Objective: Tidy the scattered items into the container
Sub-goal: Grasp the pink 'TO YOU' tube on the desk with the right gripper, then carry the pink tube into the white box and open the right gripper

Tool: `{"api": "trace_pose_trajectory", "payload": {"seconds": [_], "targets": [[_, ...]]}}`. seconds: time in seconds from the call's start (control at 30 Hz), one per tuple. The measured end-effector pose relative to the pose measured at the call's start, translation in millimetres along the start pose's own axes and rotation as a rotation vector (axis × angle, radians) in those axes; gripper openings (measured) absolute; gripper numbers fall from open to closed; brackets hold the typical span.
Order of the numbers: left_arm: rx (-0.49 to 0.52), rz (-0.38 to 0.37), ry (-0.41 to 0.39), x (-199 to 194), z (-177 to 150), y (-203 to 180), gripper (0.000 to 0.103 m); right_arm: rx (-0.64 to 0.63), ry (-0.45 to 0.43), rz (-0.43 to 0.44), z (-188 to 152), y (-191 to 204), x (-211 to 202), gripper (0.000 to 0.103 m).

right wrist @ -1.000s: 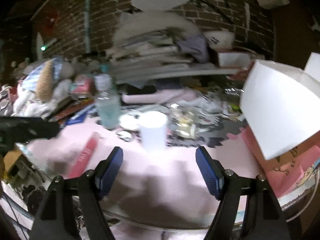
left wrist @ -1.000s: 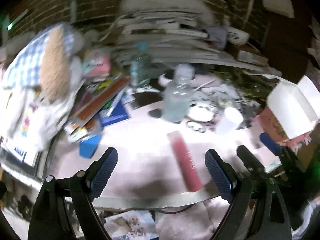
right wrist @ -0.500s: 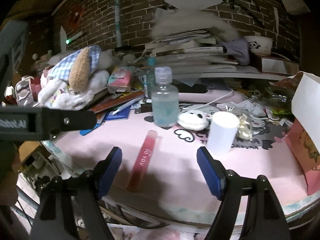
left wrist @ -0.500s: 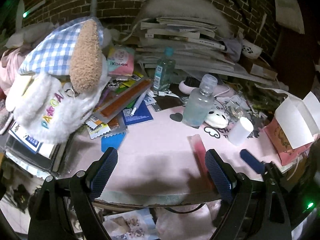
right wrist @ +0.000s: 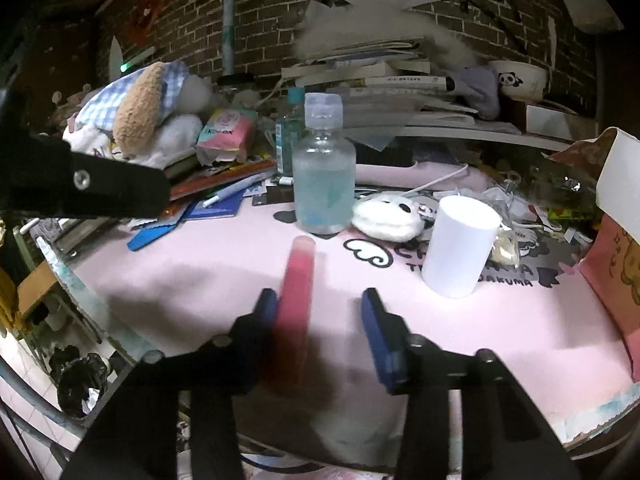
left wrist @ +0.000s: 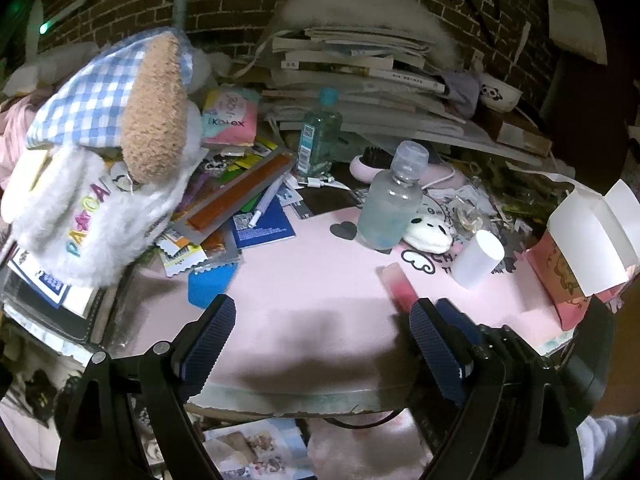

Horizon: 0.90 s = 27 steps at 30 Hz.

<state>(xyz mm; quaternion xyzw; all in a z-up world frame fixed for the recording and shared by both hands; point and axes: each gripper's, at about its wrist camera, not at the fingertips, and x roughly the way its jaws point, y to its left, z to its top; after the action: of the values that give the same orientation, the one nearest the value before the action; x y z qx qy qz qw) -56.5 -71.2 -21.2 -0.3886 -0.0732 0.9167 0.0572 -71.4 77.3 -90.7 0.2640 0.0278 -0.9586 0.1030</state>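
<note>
A pink tube (right wrist: 298, 276) lies on the pink mat (right wrist: 500, 332), and it also shows in the left wrist view (left wrist: 400, 286). My right gripper (right wrist: 320, 314) is low over the mat with the tube between its jaws. The jaws are closing: the left pad sits against the tube and the right pad stands apart from it. My left gripper (left wrist: 320, 344) hovers open over the mat's front edge, holding nothing. A pink box with an open white flap (left wrist: 580, 248) stands at the right edge of the mat.
A white cylinder (right wrist: 460, 246), a clear bottle (right wrist: 323, 176) and a panda pouch (right wrist: 386, 218) stand beyond the tube. A plush toy (left wrist: 108, 152), booklets and packets crowd the left. Stacked books (left wrist: 352, 64) line the brick wall. The left gripper's finger (right wrist: 80, 184) juts in from the left.
My right gripper has come forward and down onto the pink tube, and its jaws have narrowed around it. The left gripper stays open in place.
</note>
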Motion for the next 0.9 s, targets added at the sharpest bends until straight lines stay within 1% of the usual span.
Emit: {"api": "trace_pose_trajectory", "payload": {"seconds": [0.03, 0.07, 0.17, 0.37, 0.57, 0.63, 0.77, 0.9], "targets": [[0.002, -0.001, 0.004, 1, 0, -1, 0.087, -0.005, 0.0, 0.005, 0, 0, 0, 0.018], [0.004, -0.002, 0.007, 2, -1, -3, 0.087, -0.01, 0.001, 0.006, 1, 0, 1, 0.014], [0.009, -0.012, 0.011, 4, -1, -6, 0.087, -0.017, 0.003, 0.01, 2, -2, 1, 0.014], [0.008, -0.023, 0.019, 7, -1, -8, 0.087, -0.001, 0.002, -0.016, 2, -15, -2, 0.014], [0.009, -0.03, 0.025, 10, -1, -11, 0.087, 0.001, -0.048, -0.059, 2, -34, -21, 0.014], [0.01, -0.028, 0.026, 11, -1, -13, 0.087, 0.0, -0.062, -0.045, 5, -38, -27, 0.014], [0.012, -0.027, 0.029, 11, -1, -14, 0.087, -0.001, -0.104, 0.026, 20, -42, -45, 0.014], [0.026, -0.037, 0.028, 11, 0, -19, 0.087, -0.005, -0.176, 0.024, 41, -51, -75, 0.014]]}}
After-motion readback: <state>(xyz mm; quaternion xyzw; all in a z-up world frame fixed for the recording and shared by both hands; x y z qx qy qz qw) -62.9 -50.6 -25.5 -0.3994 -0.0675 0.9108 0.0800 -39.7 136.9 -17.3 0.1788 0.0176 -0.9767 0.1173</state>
